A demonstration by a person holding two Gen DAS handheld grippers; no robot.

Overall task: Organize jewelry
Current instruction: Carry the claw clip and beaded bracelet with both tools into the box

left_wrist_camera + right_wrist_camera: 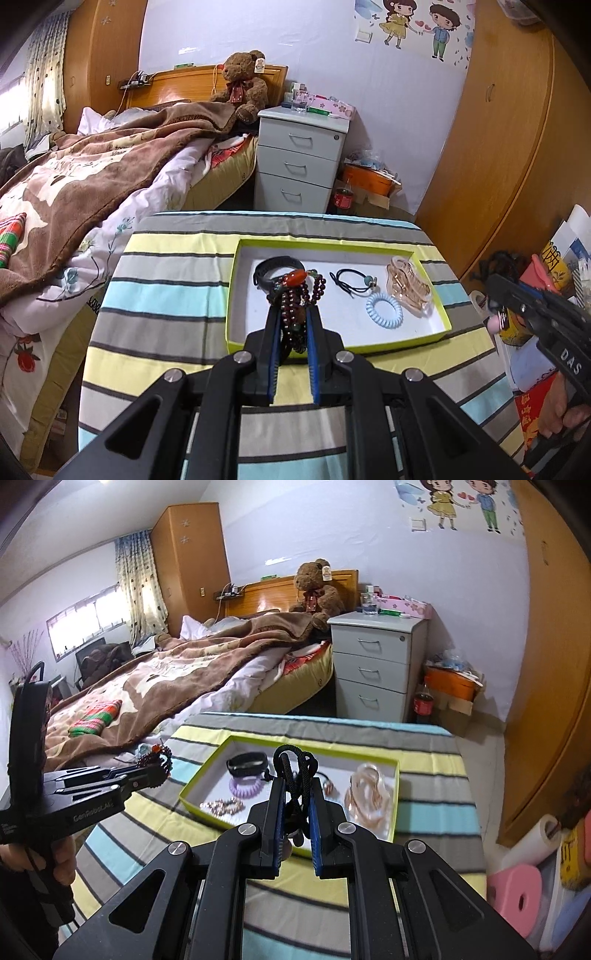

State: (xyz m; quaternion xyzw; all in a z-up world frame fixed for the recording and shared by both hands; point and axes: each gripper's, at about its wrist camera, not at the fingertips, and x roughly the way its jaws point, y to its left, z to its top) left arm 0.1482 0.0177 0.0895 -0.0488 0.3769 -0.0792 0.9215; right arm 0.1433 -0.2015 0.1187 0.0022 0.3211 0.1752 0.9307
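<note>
Writing: "DAS" on the right gripper's body (570,360) seen from left cam; "GenRobot.AI" on the left gripper's side (92,808) seen from right cam; smaller print by it too tiny to read. Left gripper (293,314) clenched on a dark-red bead string (291,295) w/ an orange bead at top; beads sit betw. the blue pads and spill past the tips, over the tray's near-left part. Right gripper (297,794) clamped on a black cord (295,768), looped up above the tips, hanging betw. the pads, over the tray's near edge. Tray (236,295), lime rim, white floor, sits mid striped table (166,295). In tray: black band (277,266) far-left, black hair tie (351,282) mid, blue coil tie (384,310) nearer, gold chains (406,286) at right side.
</note>
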